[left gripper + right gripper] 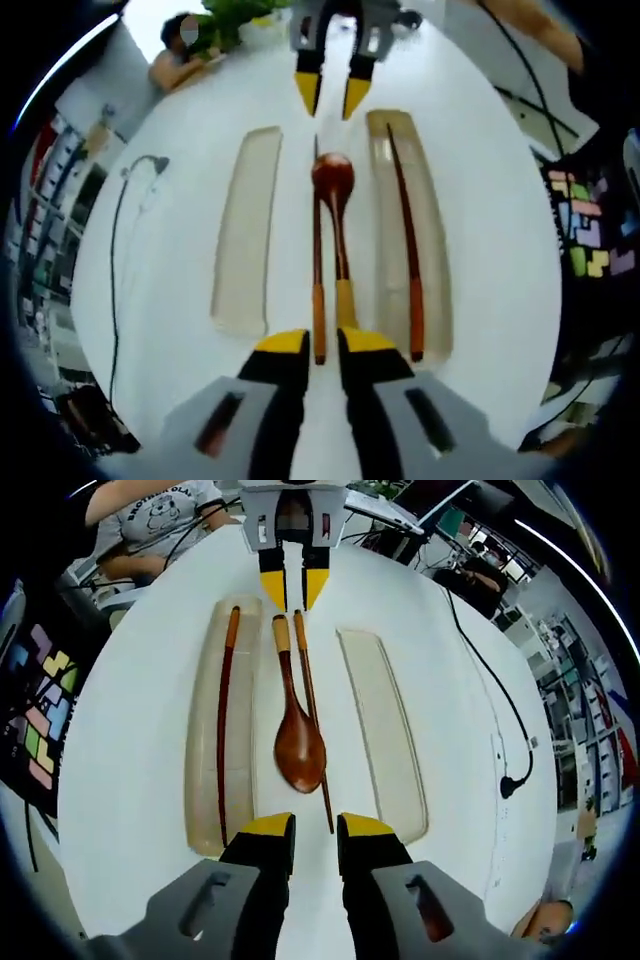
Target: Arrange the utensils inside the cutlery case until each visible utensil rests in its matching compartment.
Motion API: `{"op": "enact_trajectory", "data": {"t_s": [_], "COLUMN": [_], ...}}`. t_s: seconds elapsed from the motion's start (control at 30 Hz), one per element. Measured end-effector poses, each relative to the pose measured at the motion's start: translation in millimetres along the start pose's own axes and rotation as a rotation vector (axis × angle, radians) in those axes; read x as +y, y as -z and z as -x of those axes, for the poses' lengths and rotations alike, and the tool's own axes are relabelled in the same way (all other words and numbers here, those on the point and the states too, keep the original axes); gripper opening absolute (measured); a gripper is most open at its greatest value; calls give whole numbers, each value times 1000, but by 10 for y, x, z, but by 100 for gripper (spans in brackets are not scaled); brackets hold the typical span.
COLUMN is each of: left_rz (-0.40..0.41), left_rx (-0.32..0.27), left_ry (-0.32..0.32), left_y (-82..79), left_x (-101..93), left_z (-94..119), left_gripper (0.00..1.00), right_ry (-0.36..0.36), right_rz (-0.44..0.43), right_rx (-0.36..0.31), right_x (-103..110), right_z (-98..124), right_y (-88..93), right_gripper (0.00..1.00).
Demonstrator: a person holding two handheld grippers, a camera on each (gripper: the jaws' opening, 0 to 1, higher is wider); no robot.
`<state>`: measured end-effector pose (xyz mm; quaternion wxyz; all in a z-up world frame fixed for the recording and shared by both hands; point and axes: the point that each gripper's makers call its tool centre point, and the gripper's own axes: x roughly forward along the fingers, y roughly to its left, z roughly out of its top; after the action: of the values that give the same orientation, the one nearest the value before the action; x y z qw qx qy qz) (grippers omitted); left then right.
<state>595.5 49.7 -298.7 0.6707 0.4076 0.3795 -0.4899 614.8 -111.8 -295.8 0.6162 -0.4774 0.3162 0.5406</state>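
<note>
Just ahead of my left gripper (320, 345), jaws slightly apart and holding nothing, lie the handle ends of the spoon (335, 215) and a loose chopstick (317, 290) on the white table (490, 230). Flanking them: an empty tray (246, 232) to its left, and a tray (428, 250) holding the second chopstick (405, 240) to its right. My right gripper (305, 830) faces from the opposite side, jaws narrowly parted, empty, the spoon bowl nearest it. A black cable (495, 705) trails aside.
</note>
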Motion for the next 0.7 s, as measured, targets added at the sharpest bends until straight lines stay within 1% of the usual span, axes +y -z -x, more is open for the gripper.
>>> {"op": "enact_trajectory", "data": {"t_s": [0.1,0.17,0.2,0.27,0.4,0.5,0.57,0.6,0.67,0.7], "left_rz": [7,9,9,2,-4,6,28,38,19,16], "left_rx": [16,26,32,44,78,77,40,42,72,78], "left_ry": [9,8,5,13,17,12,36,39,34,33], "left_y": [10,15,23,46,92,87,30,28,64,68], "left_x": [14,31,13,-21,-34,-19,-45,-39,-30,-29], "left_z": [-36,-61,-74,-95,-158,-175,-181,-181,-197,-202], "left_gripper": [12,12,12,13,13,13,13,13,13,13], "right_ry": [-14,-34,-32,-31,-26,-9,-14,-26,-26,-24], "right_rz": [-5,-49,-54,-43,-39,-45,-56,-64,-46,-47], "right_rx": [16,31,21,9,16,18,11,18,49,52], "right_x": [-15,-5,-6,-3,-51,-92,-83,-66,-65,-74], "right_z": [-59,-82,-88,-97,-124,-144,-158,-181,-218,-239], "right_y": [6,20,4,-19,-31,-28,-26,-5,64,80], "right_gripper": [16,13,12,12,12,12,11,11,12,12]}}
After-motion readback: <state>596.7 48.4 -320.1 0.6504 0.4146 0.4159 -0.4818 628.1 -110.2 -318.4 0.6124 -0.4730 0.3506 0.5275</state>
